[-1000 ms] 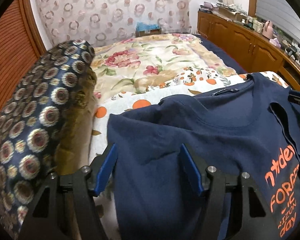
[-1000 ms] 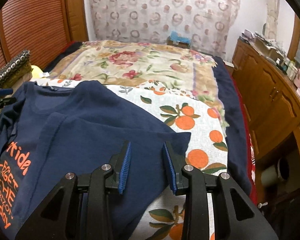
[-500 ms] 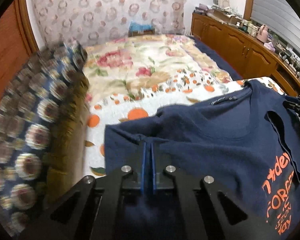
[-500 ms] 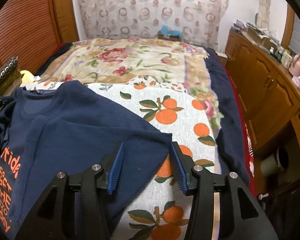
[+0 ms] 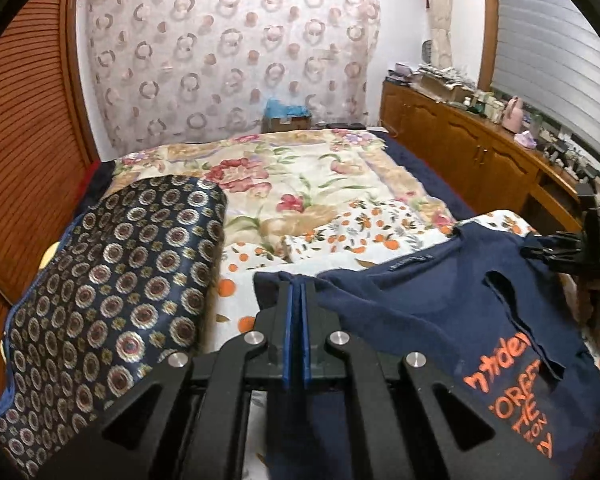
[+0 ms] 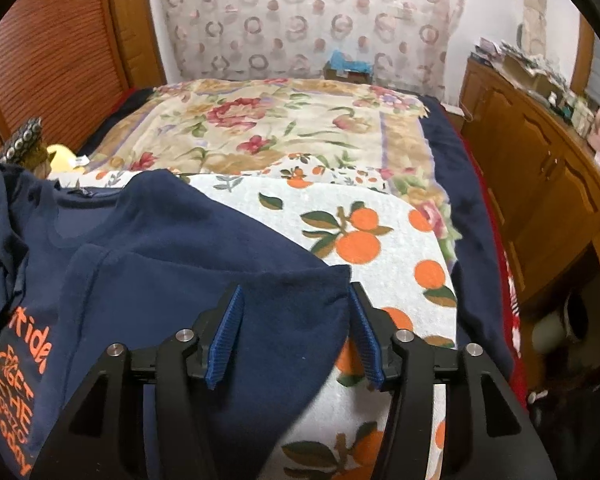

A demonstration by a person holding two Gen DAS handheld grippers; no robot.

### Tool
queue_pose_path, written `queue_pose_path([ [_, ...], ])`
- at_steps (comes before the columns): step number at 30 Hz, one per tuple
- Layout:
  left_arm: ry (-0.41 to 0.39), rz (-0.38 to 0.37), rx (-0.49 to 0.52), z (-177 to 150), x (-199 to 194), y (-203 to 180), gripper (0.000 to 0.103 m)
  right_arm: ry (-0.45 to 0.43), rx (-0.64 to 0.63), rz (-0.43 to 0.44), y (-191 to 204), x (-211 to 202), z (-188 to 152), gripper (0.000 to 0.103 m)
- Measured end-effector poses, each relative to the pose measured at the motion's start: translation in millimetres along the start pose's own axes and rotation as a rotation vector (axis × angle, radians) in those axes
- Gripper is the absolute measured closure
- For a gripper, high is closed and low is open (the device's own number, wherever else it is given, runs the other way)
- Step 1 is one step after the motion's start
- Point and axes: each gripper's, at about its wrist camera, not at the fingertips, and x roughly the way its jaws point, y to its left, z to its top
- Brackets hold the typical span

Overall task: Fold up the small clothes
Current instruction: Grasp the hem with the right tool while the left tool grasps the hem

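Left gripper (image 5: 296,292): my blue fingers are pressed together, pinching a bunched edge of the navy T-shirt (image 5: 440,312) at its left sleeve; the cloth between the pads is barely a sliver.
Right gripper (image 6: 296,312): my fingers stand apart, straddling the shirt's right sleeve edge; I can't tell whether the pads touch the fabric.
T-shirt (image 6: 180,248): it lies on the orange-print towel (image 6: 380,240) on the bed (image 5: 300,176), neck toward the far wall. Its lower half runs out of both views.
Print (image 5: 516,396): orange lettering on the chest, cut off at the frame edge in both views and half under a folded flap, so I can't read it whole.
Neck label (image 5: 408,263): too small to read.
Right gripper from the left view (image 5: 568,248): only a dark shape at the far edge, details lost.
Patterned cushion (image 5: 112,280): navy with round medallions, left of the shirt; its near end leaves the frame. In the right view only a corner peeks out.
Yellow thing (image 6: 62,156): near that corner, mostly hidden, I can't identify it.
Wooden cabinet (image 6: 540,184): along the right wall, top cluttered and blurred.
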Motion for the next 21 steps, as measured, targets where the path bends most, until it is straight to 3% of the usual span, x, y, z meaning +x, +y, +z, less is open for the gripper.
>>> queue_pose_path([
  [2,-0.01,-0.015,0.001,-3.3,-7.1,-5.4,0.103,-0.005,-0.02,0.024,6.0,-1.4,1.7,0.094],
  [6,-0.039,-0.052,-0.006,-13.4,-30.0,-11.2,0.103,-0.061,-0.04,0.049,16.7,-17.3,0.5,0.097],
  [12,-0.087,-0.083,0.008,-38.5,-76.5,-19.8,0.103,-0.206,-0.054,0.089,42.7,-77.1,-6.7,0.098],
  [21,-0.131,-0.101,-0.008,-94.4,-134.7,-18.5,0.103,-0.295,-0.069,0.116,81.4,-154.5,-52.9,0.098],
])
